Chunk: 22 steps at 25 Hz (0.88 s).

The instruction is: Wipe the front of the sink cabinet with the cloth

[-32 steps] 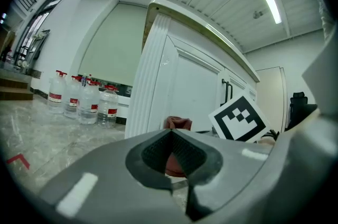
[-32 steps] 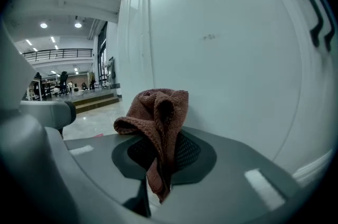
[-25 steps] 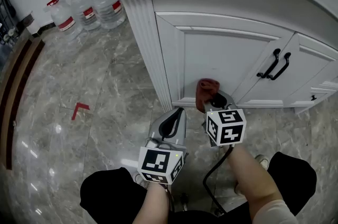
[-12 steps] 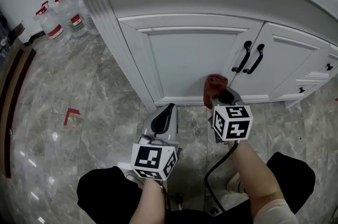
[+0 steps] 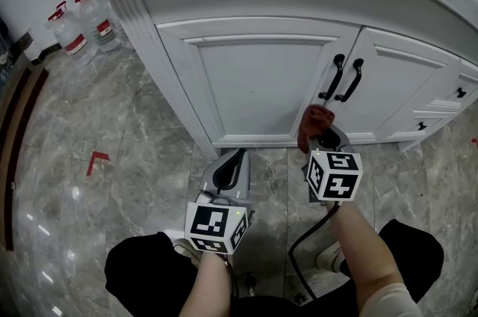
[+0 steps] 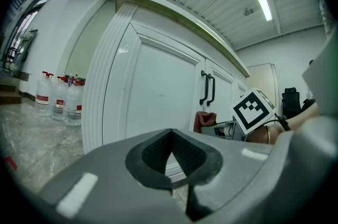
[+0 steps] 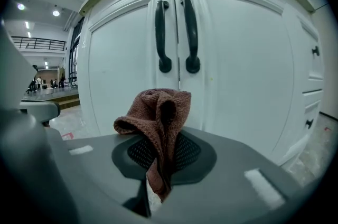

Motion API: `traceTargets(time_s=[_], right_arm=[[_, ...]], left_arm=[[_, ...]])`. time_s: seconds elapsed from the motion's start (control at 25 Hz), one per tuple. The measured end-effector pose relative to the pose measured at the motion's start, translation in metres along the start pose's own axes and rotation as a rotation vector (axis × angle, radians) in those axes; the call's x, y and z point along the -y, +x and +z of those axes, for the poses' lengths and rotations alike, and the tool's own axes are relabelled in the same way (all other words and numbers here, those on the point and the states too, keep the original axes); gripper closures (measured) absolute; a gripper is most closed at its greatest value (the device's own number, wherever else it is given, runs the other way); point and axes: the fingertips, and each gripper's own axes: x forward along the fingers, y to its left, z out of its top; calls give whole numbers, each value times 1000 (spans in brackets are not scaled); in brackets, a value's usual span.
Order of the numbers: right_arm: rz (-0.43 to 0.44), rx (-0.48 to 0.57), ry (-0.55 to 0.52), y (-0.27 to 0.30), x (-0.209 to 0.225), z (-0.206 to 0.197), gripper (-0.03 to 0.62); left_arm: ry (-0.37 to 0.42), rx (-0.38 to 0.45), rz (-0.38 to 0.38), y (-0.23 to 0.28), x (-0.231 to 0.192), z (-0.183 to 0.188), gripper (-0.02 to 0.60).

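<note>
The right gripper (image 5: 318,139) is clenched on the cloth (image 7: 158,112), a brown wad pinched low down in the jaws, with its loose folds standing up past the tips. Straight ahead of this gripper is the cabinet (image 5: 254,84), and the cloth sits low against its front, near the seam between the 2 doors and below the 2 handles (image 7: 177,33). The right gripper view leaves it unclear whether the cloth is touching the paint or is just short of it. The left gripper (image 6: 174,175) hangs beside the right one, a little further from the cabinet. Its jaws are together with nothing between them, and it plays no part. To its far left, bottles (image 6: 58,104) stand on the floor (image 5: 112,128) past the cabinet's corner post. The step in hand looks like the wipe itself, at or near the bottom of the door front. Most of the panels above and to both sides of the right gripper probably remain to be covered. The next move calls for pushing the wad firmly onto the door so its folds flatten. It then calls for sweeping across or upward with the grip held tight so friction cannot drag the cloth out. The stroke should steer round the handles overhead, where the folds could snag.
</note>
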Motion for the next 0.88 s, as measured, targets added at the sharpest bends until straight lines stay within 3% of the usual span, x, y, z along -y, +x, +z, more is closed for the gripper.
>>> traceTargets(time_s=[0.28, 0.44, 0.88], right_arm=[[168, -58, -30, 30, -92, -36, 516], [252, -96, -27, 47, -146, -56, 516], [341, -178, -12, 100, -233, -96, 516]], left_arm=[[-22, -11, 74, -10, -39, -8, 580], [16, -46, 110, -21, -62, -18, 580], [14, -103, 205, -62, -138, -39, 580]])
